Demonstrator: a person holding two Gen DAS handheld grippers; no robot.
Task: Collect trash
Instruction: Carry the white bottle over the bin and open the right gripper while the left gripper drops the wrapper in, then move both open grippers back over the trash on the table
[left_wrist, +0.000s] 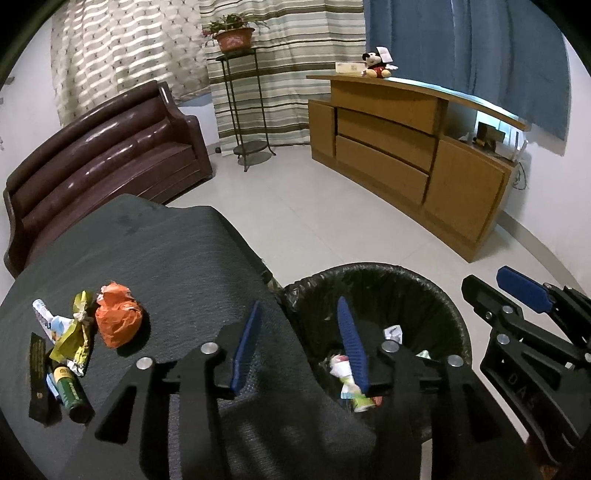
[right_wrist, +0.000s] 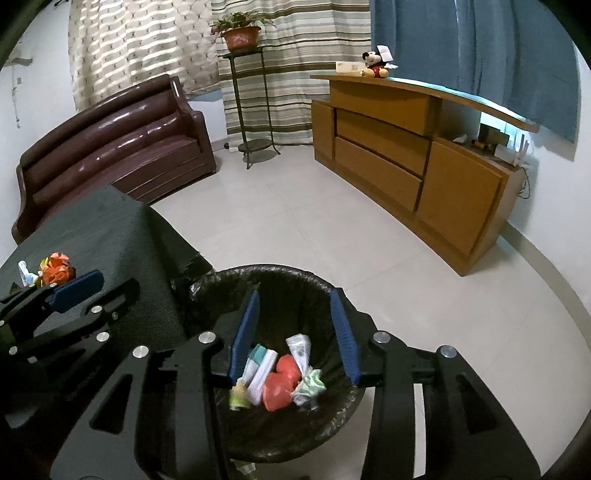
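A bin lined with a black bag (right_wrist: 280, 271) stands on the floor against the dark-clothed table (left_wrist: 166, 258). My right gripper (right_wrist: 294, 295) hangs open above it with nothing between its pads. Below it in the bin lie a red scrap (right_wrist: 280, 384), a white and teal box (right_wrist: 260, 367) and crumpled wrappers, some blurred. My left gripper (left_wrist: 299, 304) is open and empty over the table edge and the bin rim (left_wrist: 388, 271). On the table's left sit an orange crumpled bag (left_wrist: 118, 319), a yellow wrapper (left_wrist: 74, 339), a green tube (left_wrist: 72, 391) and a black strip (left_wrist: 38, 376).
A brown sofa (left_wrist: 103, 158) stands behind the table. Beyond the tiled floor (right_wrist: 314, 221) are a metal plant stand (left_wrist: 245, 110) with a potted plant and a wooden cabinet (left_wrist: 406, 158) bearing a plush toy (left_wrist: 376, 64). Curtains cover the back wall.
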